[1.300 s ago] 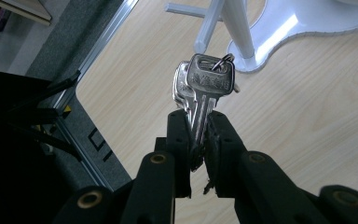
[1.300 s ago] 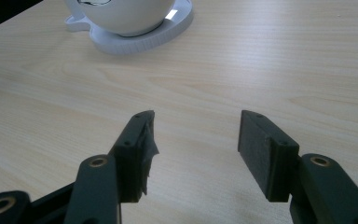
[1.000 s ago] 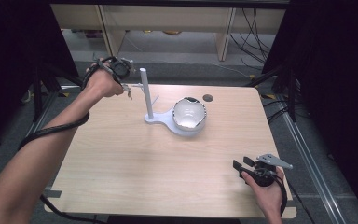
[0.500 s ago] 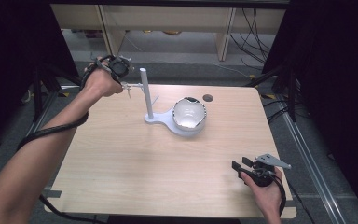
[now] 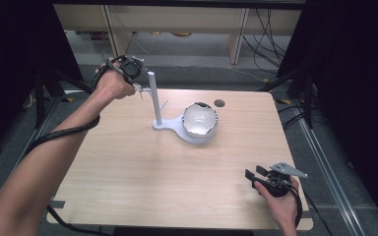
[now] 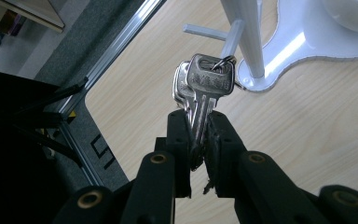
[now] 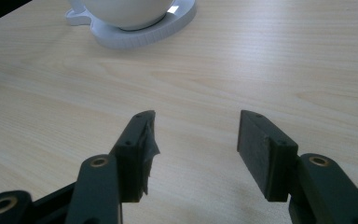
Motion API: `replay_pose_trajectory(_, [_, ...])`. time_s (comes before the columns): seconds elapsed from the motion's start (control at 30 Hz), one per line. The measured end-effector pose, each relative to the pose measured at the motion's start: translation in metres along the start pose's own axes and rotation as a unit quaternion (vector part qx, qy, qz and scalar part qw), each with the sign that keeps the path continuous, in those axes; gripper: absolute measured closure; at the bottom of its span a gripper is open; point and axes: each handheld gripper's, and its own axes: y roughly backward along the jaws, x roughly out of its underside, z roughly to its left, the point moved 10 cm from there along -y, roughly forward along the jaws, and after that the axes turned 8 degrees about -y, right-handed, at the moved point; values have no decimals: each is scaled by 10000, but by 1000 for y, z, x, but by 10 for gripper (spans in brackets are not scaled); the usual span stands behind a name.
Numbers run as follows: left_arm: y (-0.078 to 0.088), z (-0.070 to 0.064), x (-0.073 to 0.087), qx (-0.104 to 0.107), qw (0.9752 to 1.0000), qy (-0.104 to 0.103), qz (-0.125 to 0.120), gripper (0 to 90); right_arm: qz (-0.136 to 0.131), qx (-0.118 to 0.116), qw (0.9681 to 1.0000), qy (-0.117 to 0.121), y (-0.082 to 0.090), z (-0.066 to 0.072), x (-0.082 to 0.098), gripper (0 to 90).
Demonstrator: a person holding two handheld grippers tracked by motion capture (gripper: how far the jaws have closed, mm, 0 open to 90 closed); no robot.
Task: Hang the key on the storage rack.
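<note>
Light wood bench point(image 5: 142, 177), pale grain, w/ a small round hole point(image 5: 219, 103) near its far edge. Dark room around it; grey floor, metal rails at both sides, wooden shelf unit point(image 5: 177, 24) behind w/ cables hanging at right.

On the bench, far-centre: white stand point(image 5: 165, 123) w/ flat base, upright post point(image 5: 152, 96) and short side pegs. Its base widens into a round saucer part carrying a white bowl point(image 5: 199, 120); bowl's inside looks bare, rim dark-edged at one spot.

Left arm reaches far across from the bottom-left corner, forearm stretched, cable trailing along it. Left hand point(image 5: 110, 83) is raised at the far-left bench edge, just beside the post. Left tool point(image 6: 198, 135) is clamped tight on the blades of a bunch of silver keys point(image 6: 205, 86); key heads stick up past the jaw tips, and their ring point(image 6: 223, 60) sits at a peg of the stand. Can't tell if the ring is round the peg or just against it.

Right hand point(image 5: 280, 201) is low at the near-right bench corner, well apart from the stand. Right tool point(image 7: 196, 140) stands wide apart, nothing between its pads, pointing level over bare wood toward the bowl.
</note>
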Motion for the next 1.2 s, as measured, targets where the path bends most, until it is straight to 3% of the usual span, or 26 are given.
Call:
replay_pose_trajectory(0.13, [-1,3,-3,-39,10000,-19,41,801,-90,-47,9999,47,-2,2,-1,472])
replay_pose_trajectory(0.23, [-4,5,-3,-35,10000,-49,64,801,10,-23,10000,-42,-3,4,2,472])
replay_pose_trajectory(0.27, [-6,5,-3,-30,10000,-51,58,801,20,33,9999,97,-2,1,1,472])
replay_pose_trajectory(0.37, [-9,6,-5,-39,10000,-36,49,801,24,-20,10000,68,-1,2,2,471])
replay_pose_trajectory(0.43, [-9,5,-5,-4,10000,-9,71,801,53,-99,9998,-179,-1,6,3,472])
replay_pose_trajectory(0.6, [-11,6,-8,-34,10000,-43,69,800,118,-35,9997,-190,0,5,4,472])
replay_pose_trajectory(0.67, [-12,6,-10,-63,9999,-96,52,800,41,-86,9998,-175,-1,6,3,472])
replay_pose_trajectory(0.7, [-12,6,-11,-91,9999,-118,36,800,48,-96,9999,-6,-1,3,2,472])
replay_pose_trajectory(0.77, [-13,5,-11,-82,9999,-108,46,800,20,-8,9999,101,-2,0,1,471])
replay_pose_trajectory(0.93, [-16,4,-12,-67,9999,-133,40,800,12,45,10000,33,-2,0,1,472])
replay_pose_trajectory(1.0, [-18,3,-12,-43,9999,-136,68,800,48,-64,10000,42,0,2,1,472])
replay_pose_trajectory(1.03, [-19,3,-12,-48,9998,-166,46,800,89,-2,9998,-198,1,5,3,472])
replay_pose_trajectory(1.2, [-24,0,-12,4,9999,-140,29,800,70,-1,9999,-158,1,4,2,472])
